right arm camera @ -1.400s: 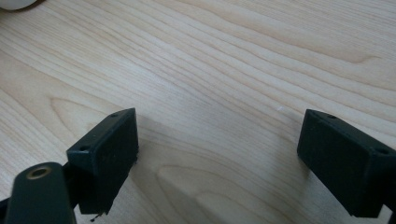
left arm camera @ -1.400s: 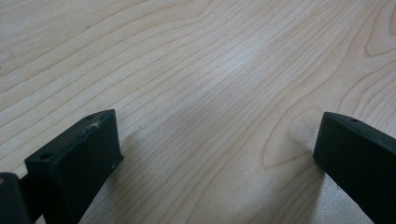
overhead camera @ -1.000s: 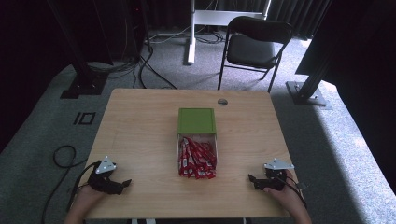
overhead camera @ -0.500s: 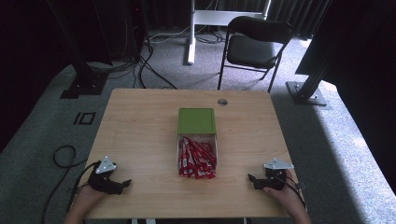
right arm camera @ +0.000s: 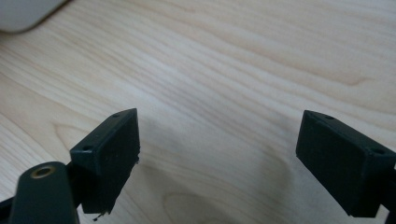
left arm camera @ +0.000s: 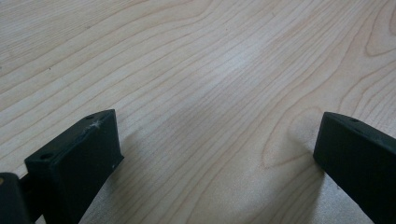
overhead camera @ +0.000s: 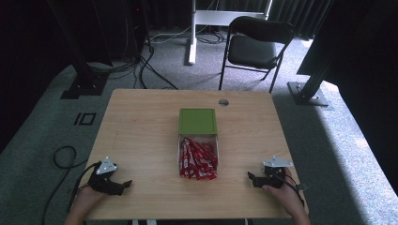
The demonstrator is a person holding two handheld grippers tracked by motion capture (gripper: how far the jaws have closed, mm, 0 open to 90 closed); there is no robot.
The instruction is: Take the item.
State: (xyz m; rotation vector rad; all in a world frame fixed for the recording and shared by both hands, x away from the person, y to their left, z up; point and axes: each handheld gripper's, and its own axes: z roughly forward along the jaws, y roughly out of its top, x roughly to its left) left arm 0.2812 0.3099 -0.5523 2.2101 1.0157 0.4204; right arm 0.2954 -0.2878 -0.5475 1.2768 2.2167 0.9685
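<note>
Wooden desk point(overhead camera: 141, 136), seen from above. Left claw point(overhead camera: 126, 184) at near left corner, resting on desk, held by left hand point(overhead camera: 87, 199); jaws wide apart, nothing between, bare wood below in left gripper view point(left arm camera: 217, 135). Right claw point(overhead camera: 250, 178) at near right corner, held by right hand point(overhead camera: 281, 192); jaws also wide apart, empty, bare wood between in right gripper view point(right arm camera: 217, 140). Both pointing inward toward desk centre. Grey plates on top of each, cables trailing off near edge.

Clear box point(overhead camera: 179, 149) at desk centre, between claws, well apart from both. Packed with red sachets point(overhead camera: 197, 158), lying lengthwise, some spilling over near end. Green lid point(overhead camera: 198, 121) just beyond box on far side, flat, touching or overlapping far end of box; cannot tell which. Small round grommet point(overhead camera: 224, 102) near far edge of desk.

Pale blurred edge point(right arm camera: 23, 14) at top left corner of right gripper view, cannot tell what.

Beyond desk: black folding chair point(overhead camera: 257, 46) on grey carpet, white stand post point(overhead camera: 191, 33), black cables on floor at far left.
</note>
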